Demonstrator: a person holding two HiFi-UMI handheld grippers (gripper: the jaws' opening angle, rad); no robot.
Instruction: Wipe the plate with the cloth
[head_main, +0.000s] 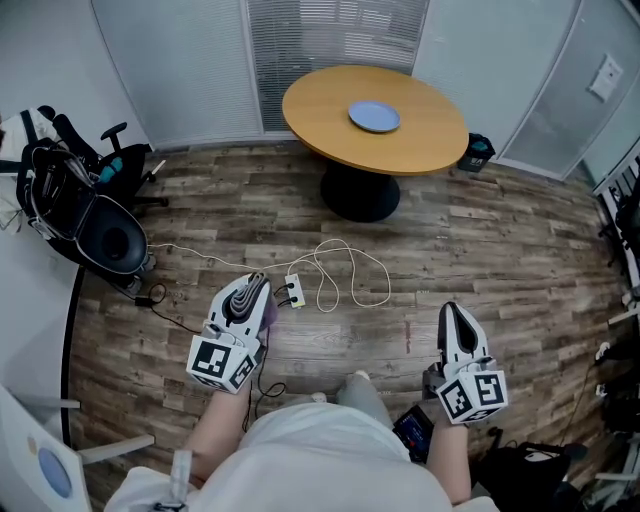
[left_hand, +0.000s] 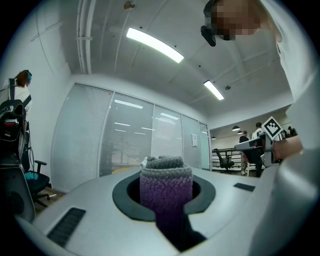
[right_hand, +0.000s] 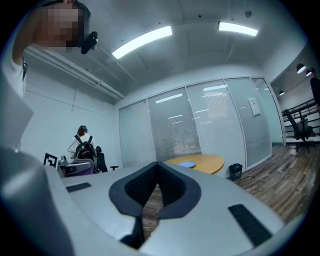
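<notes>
Firmly, left gripper (head_main: 257, 285) grips a purple-grey cloth (left_hand: 166, 187) — right gripper (head_main: 451, 312) closed on nothing — plate (head_main: 374, 116) on table (head_main: 420, 140).

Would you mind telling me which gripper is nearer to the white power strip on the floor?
Left. The left gripper hovers just beside the power strip; the right gripper is well off to its right.

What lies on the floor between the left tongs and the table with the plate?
Head view shows a looped white cable and a small white box on the wood floor.
</notes>
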